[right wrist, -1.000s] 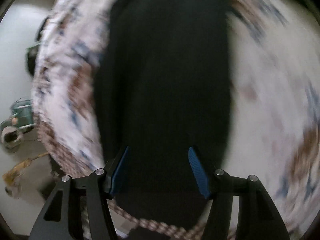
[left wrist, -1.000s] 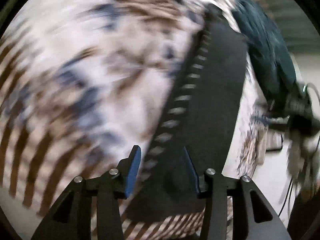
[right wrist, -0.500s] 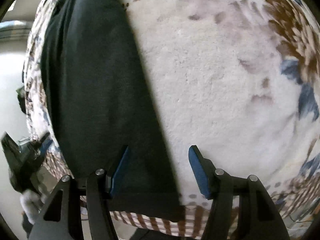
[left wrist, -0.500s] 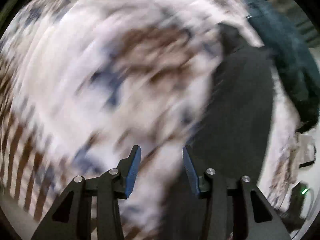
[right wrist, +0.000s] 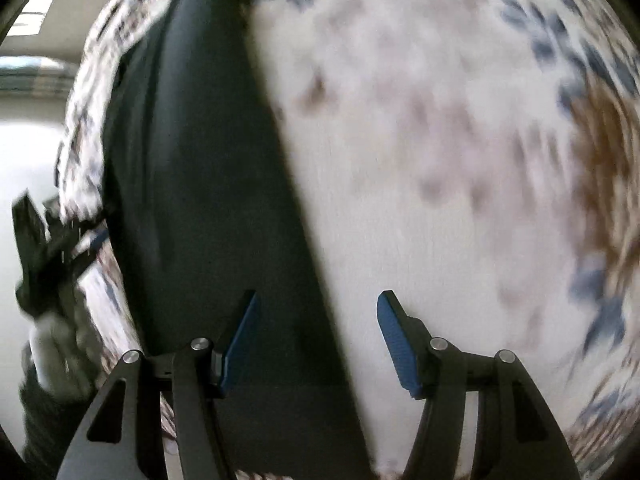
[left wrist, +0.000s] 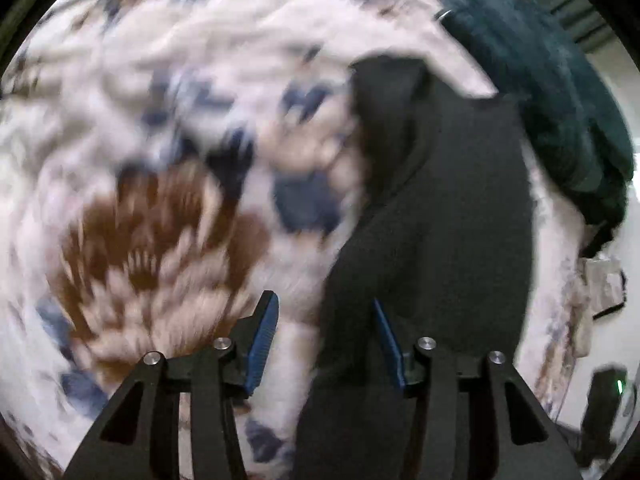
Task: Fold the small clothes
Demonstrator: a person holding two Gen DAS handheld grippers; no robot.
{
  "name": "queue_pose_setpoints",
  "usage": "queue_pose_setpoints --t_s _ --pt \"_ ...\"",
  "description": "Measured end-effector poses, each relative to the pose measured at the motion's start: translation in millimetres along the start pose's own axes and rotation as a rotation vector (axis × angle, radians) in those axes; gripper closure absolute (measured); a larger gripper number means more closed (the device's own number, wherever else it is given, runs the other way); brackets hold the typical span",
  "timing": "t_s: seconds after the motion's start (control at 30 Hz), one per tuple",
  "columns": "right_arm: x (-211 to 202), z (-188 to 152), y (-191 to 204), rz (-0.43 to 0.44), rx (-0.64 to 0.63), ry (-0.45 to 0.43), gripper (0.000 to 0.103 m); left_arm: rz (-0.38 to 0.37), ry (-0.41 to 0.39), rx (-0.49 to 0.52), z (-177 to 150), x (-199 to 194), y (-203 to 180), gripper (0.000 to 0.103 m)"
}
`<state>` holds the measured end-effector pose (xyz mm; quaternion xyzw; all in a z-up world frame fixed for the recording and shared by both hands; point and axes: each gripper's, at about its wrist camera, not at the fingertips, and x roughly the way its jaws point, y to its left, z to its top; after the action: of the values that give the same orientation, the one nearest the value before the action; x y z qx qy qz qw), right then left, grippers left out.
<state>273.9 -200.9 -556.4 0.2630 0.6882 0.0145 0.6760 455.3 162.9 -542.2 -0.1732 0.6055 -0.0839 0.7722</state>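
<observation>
A black garment (left wrist: 440, 240) lies flat on a white blanket with brown and blue flower prints (left wrist: 160, 220). In the left wrist view my left gripper (left wrist: 324, 336) is open and empty, over the garment's left edge. In the right wrist view the same black garment (right wrist: 200, 200) runs as a long band on the left. My right gripper (right wrist: 316, 332) is open and empty, over the garment's right edge where it meets the blanket (right wrist: 440, 200). The left gripper (right wrist: 44, 248) shows blurred at the far left of the right wrist view.
A dark green garment (left wrist: 540, 92) lies bunched at the top right, beyond the black one. The blanket's edge (left wrist: 568, 312) drops off at the right, with a pale floor and a dark device (left wrist: 604, 396) beyond it.
Both views have swung across the blanket. The black garment has shifted right in the left wrist view and left in the right wrist view. Both grippers stay open and empty.
</observation>
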Motion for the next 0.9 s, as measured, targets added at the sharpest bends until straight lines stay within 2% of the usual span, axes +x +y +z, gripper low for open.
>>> queue_pose_setpoints --t_s 0.07,0.13,0.27,0.3,0.33,0.37,0.43,0.47,0.5,0.53,0.6,0.67,0.8,0.83,0.87,0.9 --pt "-4.1 35.5 8.6 0.028 0.004 -0.033 0.04 -0.047 -0.042 0.013 31.0 -6.1 -9.0 0.053" --pt "-5.6 74.0 22.7 0.057 0.005 -0.077 0.04 -0.098 -0.054 0.007 64.5 5.0 -14.1 0.05" --pt "0.6 154.1 49.0 0.154 0.001 -0.122 0.04 -0.119 0.012 -0.011 131.4 70.6 -20.3 0.052" --pt "3.1 173.5 53.1 0.161 0.001 -0.126 0.04 -0.107 0.015 -0.008 142.4 82.7 -28.4 0.058" --pt "4.8 188.0 55.5 0.161 0.005 -0.126 0.04 -0.111 -0.01 0.009 148.0 89.5 -33.2 0.073" --pt "8.6 203.6 57.2 0.164 0.009 -0.121 0.04 -0.102 -0.035 0.036 144.4 86.8 -32.6 0.092" --pt "13.7 218.7 58.1 0.158 0.015 -0.112 0.047 -0.096 -0.068 0.083 144.5 70.7 -33.4 0.094" --pt "13.8 223.3 59.1 0.141 0.012 -0.129 0.065 -0.086 -0.086 0.122 147.7 68.4 -37.6 0.095" --pt "16.9 224.8 59.0 0.123 0.001 -0.135 0.071 -0.08 -0.083 0.156 151.7 70.0 -39.3 0.095" --pt "18.7 226.5 60.4 0.086 -0.007 -0.146 0.074 -0.08 -0.073 0.16 154.6 71.5 -35.7 0.095" --pt "23.6 225.3 63.1 0.066 -0.003 -0.16 0.077 -0.057 -0.055 0.14 162.9 78.1 -20.7 0.097" --pt "33.2 226.8 69.4 0.046 0.019 -0.169 0.078 -0.067 -0.032 0.114 172.9 84.6 -10.5 0.097" --pt "36.2 228.3 68.7 0.043 0.058 -0.162 0.077 -0.049 -0.02 0.173 173.4 80.0 -19.8 0.096" --pt "34.5 228.8 69.0 0.045 0.047 -0.148 0.073 -0.064 -0.015 0.163 170.5 72.8 -20.4 0.093" --pt "31.0 227.7 69.0 0.063 0.039 -0.123 0.062 -0.078 -0.014 0.152 169.0 68.6 -22.0 0.093" --pt "27.5 224.9 69.2 0.079 0.035 -0.098 0.05 -0.084 -0.017 0.142 166.7 62.3 -24.5 0.088"
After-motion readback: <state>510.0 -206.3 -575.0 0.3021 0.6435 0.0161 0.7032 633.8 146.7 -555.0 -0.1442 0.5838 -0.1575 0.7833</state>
